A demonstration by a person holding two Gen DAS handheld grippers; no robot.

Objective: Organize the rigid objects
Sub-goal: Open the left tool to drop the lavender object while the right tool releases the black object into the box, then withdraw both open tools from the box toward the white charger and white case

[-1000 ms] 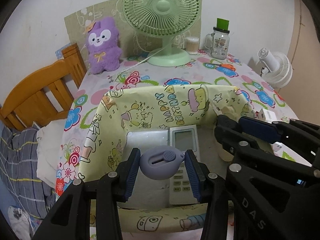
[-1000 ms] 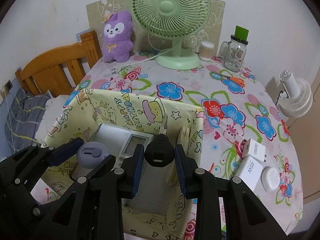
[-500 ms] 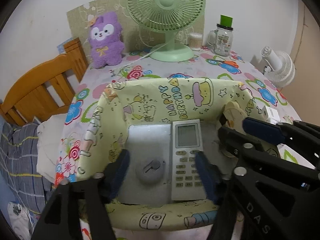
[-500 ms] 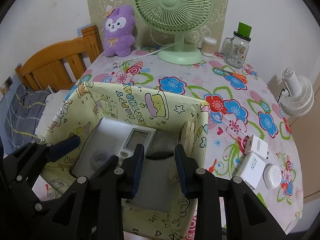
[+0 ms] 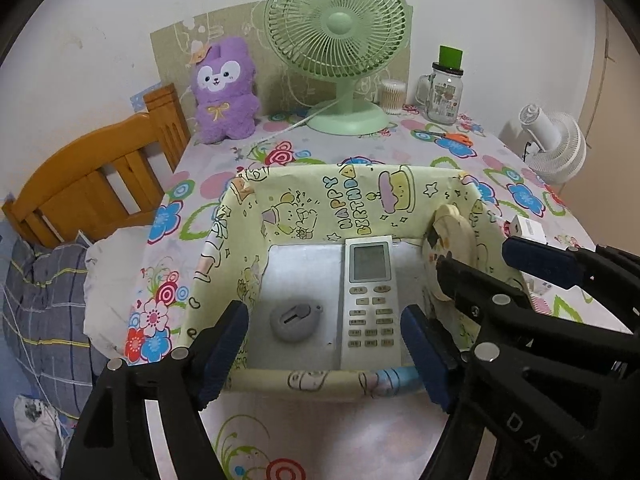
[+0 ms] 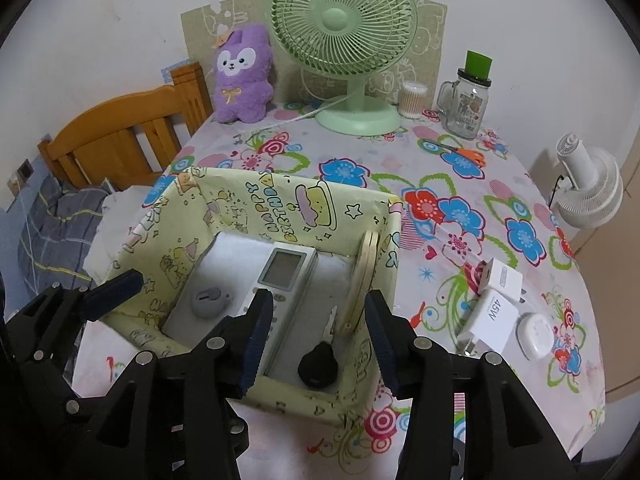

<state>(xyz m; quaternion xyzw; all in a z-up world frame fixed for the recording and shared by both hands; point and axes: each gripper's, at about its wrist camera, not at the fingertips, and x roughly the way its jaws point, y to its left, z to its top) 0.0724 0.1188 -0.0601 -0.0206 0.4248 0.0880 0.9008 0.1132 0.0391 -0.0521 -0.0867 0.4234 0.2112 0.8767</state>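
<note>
on flowered tablecloth (image 6: 460, 208): yellow box (image 6: 280, 204), green fan (image 6: 344, 32); beside, wooden bedframe (image 6: 120, 132).

Box (image 6: 168, 216) open above; remote (image 6: 280, 280) (lying lengthwise) splits its floor.

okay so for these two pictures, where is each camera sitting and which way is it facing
Left wrist: on the left gripper, angled down into the yellow cartoon-print box; its opening fingers and the right gripper show.
Right wrist: on the right gripper, over the box's right side; its opening fingers and the left gripper show.
Shared: box, white remote control, green table fan.
</note>
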